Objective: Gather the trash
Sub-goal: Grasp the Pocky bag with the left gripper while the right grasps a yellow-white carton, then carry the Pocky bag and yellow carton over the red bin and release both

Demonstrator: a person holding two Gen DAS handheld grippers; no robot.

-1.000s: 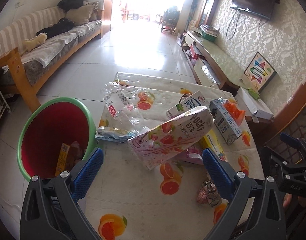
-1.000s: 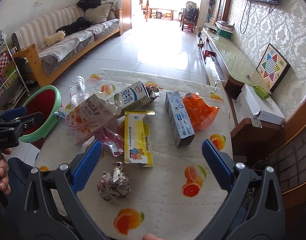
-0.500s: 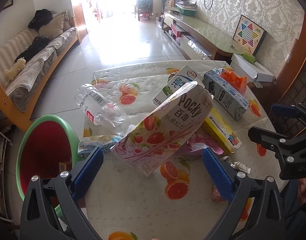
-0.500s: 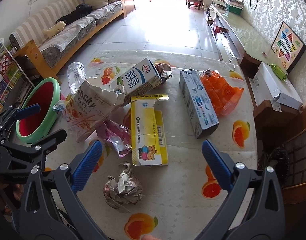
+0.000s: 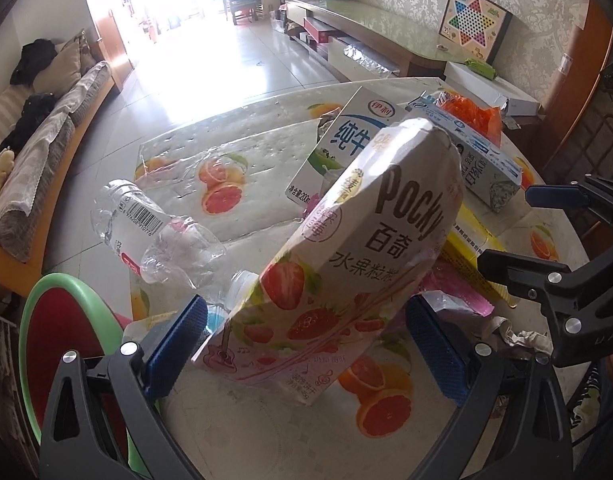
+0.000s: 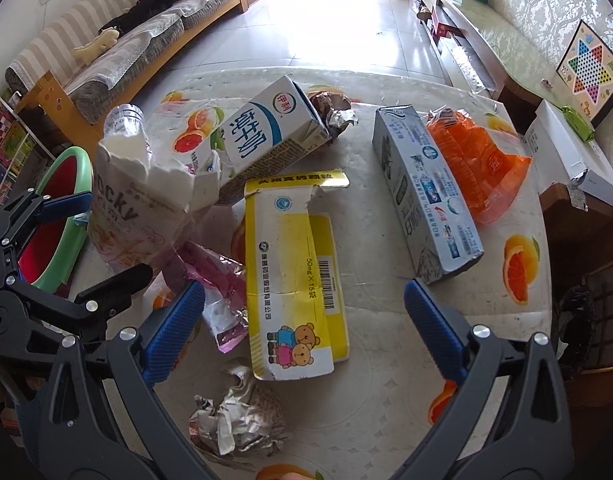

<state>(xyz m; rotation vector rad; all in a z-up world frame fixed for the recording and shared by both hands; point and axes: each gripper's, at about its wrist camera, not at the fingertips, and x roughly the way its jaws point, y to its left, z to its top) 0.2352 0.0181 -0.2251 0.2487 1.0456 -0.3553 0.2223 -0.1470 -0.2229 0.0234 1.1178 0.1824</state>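
Trash lies on a fruit-print table (image 6: pixel 386 360). My left gripper (image 5: pixel 306 344) is open, its blue pads on either side of the lower end of a tilted pink Pocky box (image 5: pixel 346 248), also in the right wrist view (image 6: pixel 134 208). My right gripper (image 6: pixel 306 320) is open and empty above a flattened yellow box (image 6: pixel 290 276). Around it lie a blue-and-white milk carton (image 6: pixel 262 136), a grey toothpaste box (image 6: pixel 422 192), an orange bag (image 6: pixel 478 160), a pink wrapper (image 6: pixel 214 280) and crumpled paper (image 6: pixel 234 412). A crushed clear bottle (image 5: pixel 154 232) lies left of the Pocky box.
A green-rimmed red bin (image 5: pixel 54 340) stands on the floor beside the table's left edge, with trash inside. A sofa (image 6: pixel 106 48) is at the far left and a low TV cabinet (image 5: pixel 386 36) along the right wall. A white box (image 6: pixel 574 160) sits on a side stand right of the table.
My left gripper has moved forward and turned right, so its open jaws now flank the Pocky box. My right gripper has moved closer to the yellow box.
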